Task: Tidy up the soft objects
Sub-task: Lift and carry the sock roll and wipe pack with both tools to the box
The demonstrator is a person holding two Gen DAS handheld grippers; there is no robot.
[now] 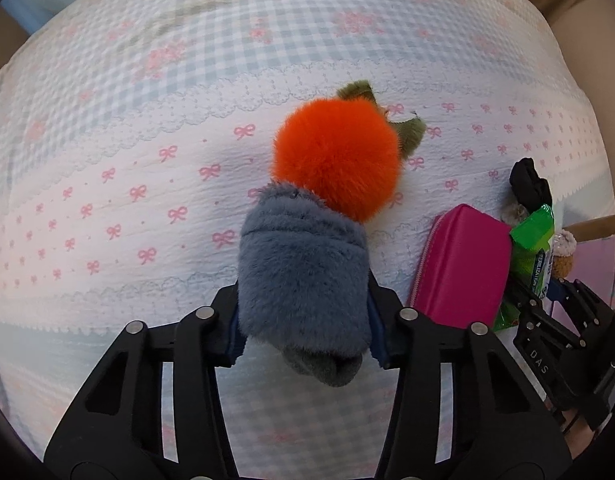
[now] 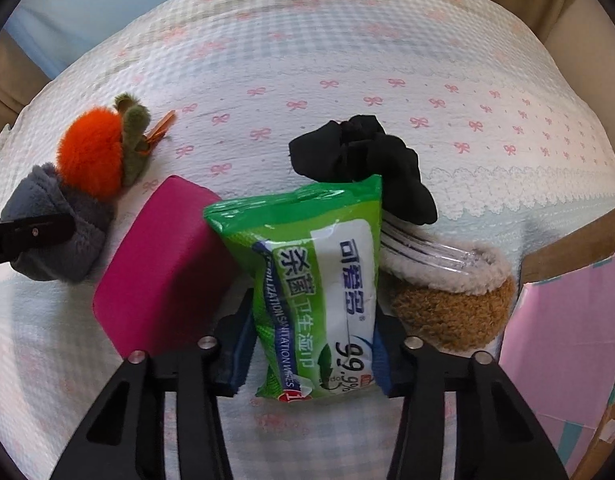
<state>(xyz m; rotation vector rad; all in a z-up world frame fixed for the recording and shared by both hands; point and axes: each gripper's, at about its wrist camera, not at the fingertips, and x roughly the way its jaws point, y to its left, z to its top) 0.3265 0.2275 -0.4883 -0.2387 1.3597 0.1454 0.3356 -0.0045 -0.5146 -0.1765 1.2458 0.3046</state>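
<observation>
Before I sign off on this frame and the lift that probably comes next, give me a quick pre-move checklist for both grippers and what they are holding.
1. Left gripper closed on the grey fluffy item: ok, pads press both its sides.
2. Right gripper closed on the green wipes pack: ok, the pack sits between the pads.
3. Orange pompom free of the grey item: not ok, the two touch, so it may drag along.
4. Pink pouch clear of the wipes pack: not ok, it lies against the pack's edge.
5. Black cloth and brown plush piece clear of the pack: cannot tell, both lie partly behind it.
6. The two grippers apart: ok, the pouch lies between them.
</observation>
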